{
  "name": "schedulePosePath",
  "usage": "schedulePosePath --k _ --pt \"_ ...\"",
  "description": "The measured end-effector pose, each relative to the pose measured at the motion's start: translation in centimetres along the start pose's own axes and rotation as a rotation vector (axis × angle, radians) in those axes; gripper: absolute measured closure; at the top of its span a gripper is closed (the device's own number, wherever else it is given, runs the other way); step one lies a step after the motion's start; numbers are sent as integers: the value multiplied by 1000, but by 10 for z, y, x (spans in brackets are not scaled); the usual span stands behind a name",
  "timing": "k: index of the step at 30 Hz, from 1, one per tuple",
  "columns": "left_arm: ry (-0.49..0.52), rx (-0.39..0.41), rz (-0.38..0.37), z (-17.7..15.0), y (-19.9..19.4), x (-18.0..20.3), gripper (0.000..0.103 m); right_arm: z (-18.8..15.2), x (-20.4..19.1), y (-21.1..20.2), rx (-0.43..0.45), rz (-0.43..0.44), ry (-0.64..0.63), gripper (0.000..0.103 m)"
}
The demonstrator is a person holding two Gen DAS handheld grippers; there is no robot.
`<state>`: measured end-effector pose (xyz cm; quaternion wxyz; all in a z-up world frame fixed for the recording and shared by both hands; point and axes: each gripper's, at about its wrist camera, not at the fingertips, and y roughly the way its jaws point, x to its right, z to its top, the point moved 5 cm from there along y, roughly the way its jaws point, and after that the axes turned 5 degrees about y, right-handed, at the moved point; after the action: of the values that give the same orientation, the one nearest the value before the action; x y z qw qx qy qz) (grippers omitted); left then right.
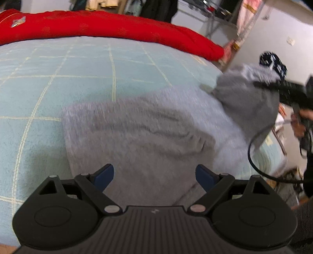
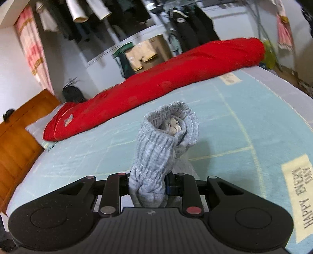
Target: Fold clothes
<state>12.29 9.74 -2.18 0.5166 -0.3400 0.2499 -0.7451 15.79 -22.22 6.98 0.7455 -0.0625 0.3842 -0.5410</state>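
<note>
A grey fleecy garment (image 1: 140,132) lies spread on the light blue bed cover (image 1: 58,78). My left gripper (image 1: 154,176) hovers over its near edge, its jaws wide apart with nothing pressed between the blue pads. At the right of the left wrist view, my right gripper (image 1: 273,86) lifts one end of the garment off the bed. In the right wrist view, my right gripper (image 2: 148,185) is shut on the ribbed grey cuff (image 2: 162,140), which stands up in a bunch above the jaws. A dark patterned bit of cloth (image 1: 273,64) shows above the lifted part.
A long red quilt (image 1: 117,27) lies rolled along the far side of the bed. A wooden headboard (image 2: 21,136) stands at the left in the right wrist view. Hanging clothes (image 2: 97,15), cardboard boxes (image 2: 144,52) and a metal rack lie beyond the bed. A person's hand (image 1: 301,123) holds the right gripper.
</note>
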Motion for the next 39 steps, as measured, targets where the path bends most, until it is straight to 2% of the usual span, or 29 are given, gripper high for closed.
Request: schedulePosePath --k 3,11,19,24,28,32,39 --pt "43 -10 -9 -4 -8 -4 13 -6 -28 5 -10 11 -45 74" --pt "58 -26 -25 -11 -26 -29 13 -20 -98 16 -35 75 -115 74" --pt "19 4 8 -13 -43 -50 13 -40 -158 25 -67 118 -259 74" --pt "-26 22 40 -19 -55 -64 13 -49 -186 27 -57 137 -358 74" --pt "-63 34 65 -24 -62 -74 13 -58 -214 28 -67 173 -448 74" --pt "-98 48 82 -29 -68 -81 13 -75 -240 32 -113 225 -550 74" --pt "-151 69 105 -36 -74 -93 13 -132 -271 49 -180 185 -815 74"
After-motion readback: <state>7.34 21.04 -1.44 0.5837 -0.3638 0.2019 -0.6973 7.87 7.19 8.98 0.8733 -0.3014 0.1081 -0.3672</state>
